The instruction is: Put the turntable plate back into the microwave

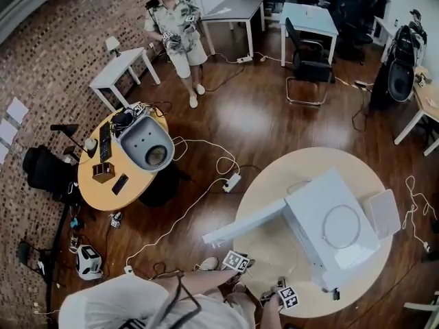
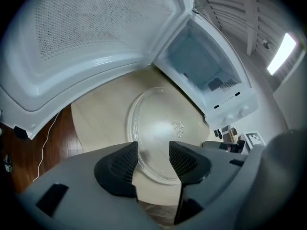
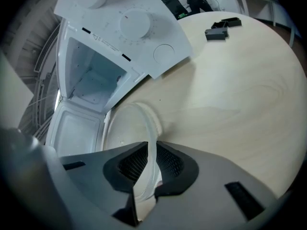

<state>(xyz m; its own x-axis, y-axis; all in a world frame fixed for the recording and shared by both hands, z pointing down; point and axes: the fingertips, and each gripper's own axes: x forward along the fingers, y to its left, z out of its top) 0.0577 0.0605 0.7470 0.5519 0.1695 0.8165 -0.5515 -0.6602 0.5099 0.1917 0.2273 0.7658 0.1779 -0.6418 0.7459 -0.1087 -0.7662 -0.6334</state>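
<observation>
The clear glass turntable plate [image 2: 163,133] lies on the round light-wood table [image 2: 96,123] in front of the white microwave [image 1: 329,228], whose door [image 1: 250,225] stands wide open. My left gripper [image 2: 153,162] is open over the plate's near rim, its pads well apart and not pressing on the glass. In the right gripper view the plate [image 3: 127,128] shows edge-on, and my right gripper [image 3: 152,164] is shut on its rim. The empty cavity [image 3: 91,75] lies just beyond. In the head view both grippers, the left [image 1: 241,262] and the right [image 1: 282,295], sit at the table's near edge.
Two small black parts [image 3: 220,28] lie on the table [image 3: 230,104] beyond the microwave's control panel [image 3: 134,20]. The open door [image 2: 86,37] overhangs the table's left side. A person stands across the room [image 1: 180,29], beside another round table [image 1: 103,184] with equipment. Cables run over the wooden floor.
</observation>
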